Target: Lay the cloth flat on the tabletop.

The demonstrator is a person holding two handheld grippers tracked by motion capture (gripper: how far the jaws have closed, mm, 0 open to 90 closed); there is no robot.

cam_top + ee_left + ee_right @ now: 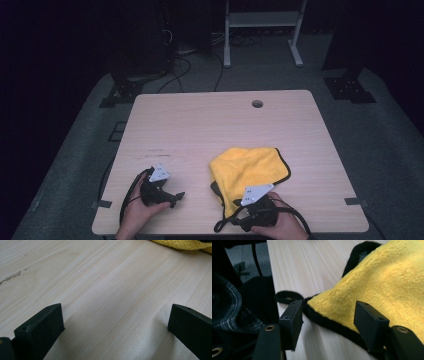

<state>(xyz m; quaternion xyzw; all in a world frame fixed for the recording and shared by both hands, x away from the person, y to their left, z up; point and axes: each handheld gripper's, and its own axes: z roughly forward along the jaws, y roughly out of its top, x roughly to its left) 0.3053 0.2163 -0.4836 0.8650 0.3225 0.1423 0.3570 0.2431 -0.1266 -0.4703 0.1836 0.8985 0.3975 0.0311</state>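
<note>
Right gripper (327, 315): jaws spread, straddling a black-bound corner of the yellow microfibre cloth (382, 280); the pads do not appear to press on it, though the far jaw overlaps the pile and contact there is hard to judge. Left gripper (113, 322): jaws spread wide over bare wood, nothing between them.

Count: two grippers, one cloth, one table (200, 130), one round cable hole (257, 104) near the far edge.

Cloth sits folded on the near right part of the table, its near corner by the front edge, just ahead of the right gripper. Left gripper rests near the front left, well apart from the cloth. The far half and the left side of the tabletop lie open.
</note>
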